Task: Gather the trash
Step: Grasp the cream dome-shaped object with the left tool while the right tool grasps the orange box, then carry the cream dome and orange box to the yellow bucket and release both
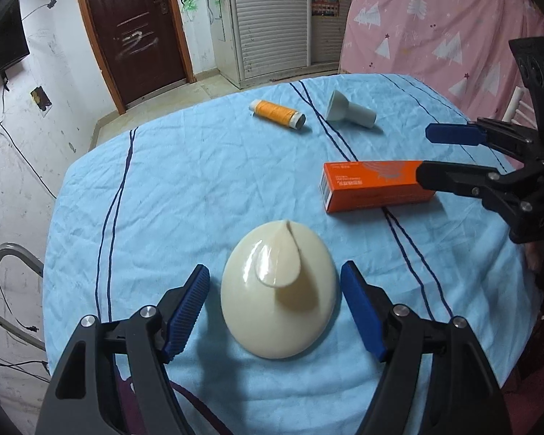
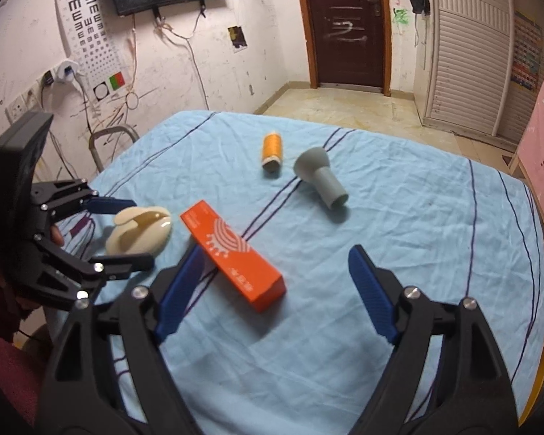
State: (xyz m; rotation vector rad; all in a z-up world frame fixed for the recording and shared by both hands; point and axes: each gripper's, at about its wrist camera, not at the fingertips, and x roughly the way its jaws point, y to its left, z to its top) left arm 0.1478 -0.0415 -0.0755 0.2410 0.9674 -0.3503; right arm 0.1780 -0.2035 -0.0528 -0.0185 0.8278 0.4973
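on the light blue striped cloth covering the round table (image 1: 185, 181), a cream glossy plastic dome with a teardrop handle flap (image 1: 279, 290) is sitting rim-down, and the left gripper (image 1: 275, 308) is framing it with its blue ribbed pads wide apart, one on each side and neither pressing yet. beside it, an orange cardboard carton (image 2: 232, 253) is lying flat, with the right gripper (image 2: 268, 290) hovering over it, jaws spread wide and holding nothing; one pad is standing just at the carton's long edge. farther off, an orange thread spool (image 2: 271, 152) and a grey funnel-shaped plastic piece (image 2: 321, 177) are lying near each other, well apart from both grippers.

the dome is looking light, stiff and slick, so pads closing on its curved sides would probably slip upward; the raised flap or the lower rim is seeming the safer hold. the carton is likely light and a little crushable, best pinched across its narrow width near the middle. no bin is showing in either view.
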